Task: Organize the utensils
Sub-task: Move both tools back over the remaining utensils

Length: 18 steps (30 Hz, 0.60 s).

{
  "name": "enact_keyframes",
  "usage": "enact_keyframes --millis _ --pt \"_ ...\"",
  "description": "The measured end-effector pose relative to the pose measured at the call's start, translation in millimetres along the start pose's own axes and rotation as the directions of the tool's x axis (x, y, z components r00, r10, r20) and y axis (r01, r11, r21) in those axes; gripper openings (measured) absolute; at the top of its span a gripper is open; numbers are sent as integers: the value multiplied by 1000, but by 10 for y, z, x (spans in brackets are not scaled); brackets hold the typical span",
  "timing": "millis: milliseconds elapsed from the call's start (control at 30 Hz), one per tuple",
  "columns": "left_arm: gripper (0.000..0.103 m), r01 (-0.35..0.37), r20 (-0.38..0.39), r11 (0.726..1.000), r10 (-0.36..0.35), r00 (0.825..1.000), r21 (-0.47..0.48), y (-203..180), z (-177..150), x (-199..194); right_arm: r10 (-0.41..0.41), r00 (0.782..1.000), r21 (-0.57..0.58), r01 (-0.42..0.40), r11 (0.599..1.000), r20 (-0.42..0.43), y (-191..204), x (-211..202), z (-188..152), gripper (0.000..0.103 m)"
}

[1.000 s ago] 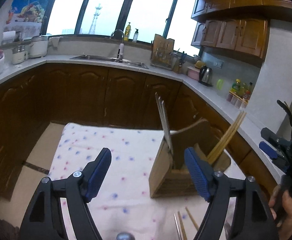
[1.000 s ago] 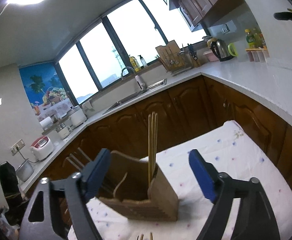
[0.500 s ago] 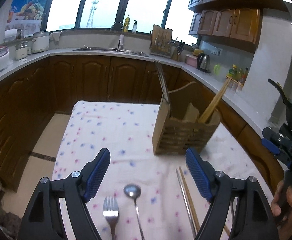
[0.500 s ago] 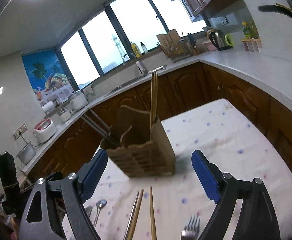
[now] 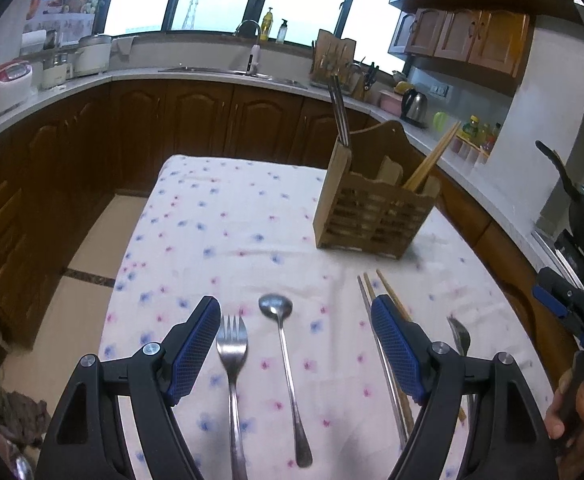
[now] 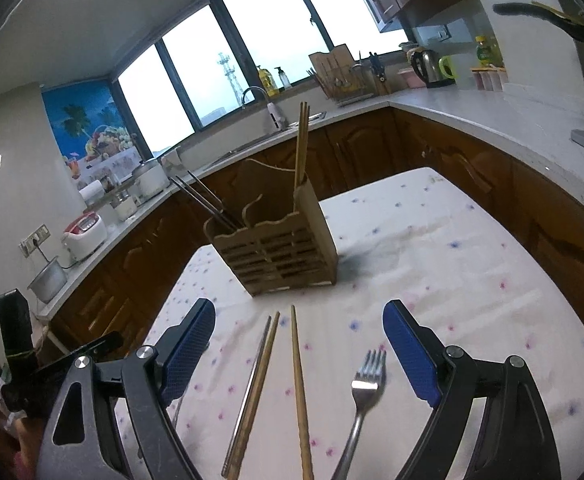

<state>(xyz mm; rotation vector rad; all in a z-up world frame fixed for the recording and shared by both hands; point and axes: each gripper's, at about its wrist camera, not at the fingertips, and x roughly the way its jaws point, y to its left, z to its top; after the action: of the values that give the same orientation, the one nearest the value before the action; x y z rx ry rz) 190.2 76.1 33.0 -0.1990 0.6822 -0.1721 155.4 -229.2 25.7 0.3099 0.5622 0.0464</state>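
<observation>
A wooden slatted utensil holder [image 5: 376, 216] [image 6: 280, 252] stands on the flowered tablecloth, with metal chopsticks [image 5: 338, 110] in its left slot and wooden chopsticks [image 5: 432, 162] in its right. My left gripper [image 5: 296, 348] is open above a fork [image 5: 232, 364] and a spoon [image 5: 284, 344] lying flat. My right gripper [image 6: 300, 356] is open over loose wooden chopsticks [image 6: 298, 384], a metal chopstick [image 6: 252, 380] and a second fork [image 6: 362, 396]. Neither gripper holds anything.
The table [image 5: 228, 216] has a floor drop at its left edge. Dark wooden cabinets and a white counter [image 6: 492, 120] wrap around behind, with a sink, kettle [image 6: 428, 64] and rice cookers. The other hand-held gripper [image 5: 572, 308] shows at the right edge of the left wrist view.
Both grippers have drawn back from the holder and tilted down, so the forks, spoon and loose chopsticks on the cloth came into view. Jaws stayed wide.
</observation>
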Motion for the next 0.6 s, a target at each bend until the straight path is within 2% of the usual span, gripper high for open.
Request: enact_keyframes --millis 600 --pt "78 -10 -73 1000 11 997 17 -115 -32 217 -24 998 -1 24 1000 -53 -82 118 -211 88"
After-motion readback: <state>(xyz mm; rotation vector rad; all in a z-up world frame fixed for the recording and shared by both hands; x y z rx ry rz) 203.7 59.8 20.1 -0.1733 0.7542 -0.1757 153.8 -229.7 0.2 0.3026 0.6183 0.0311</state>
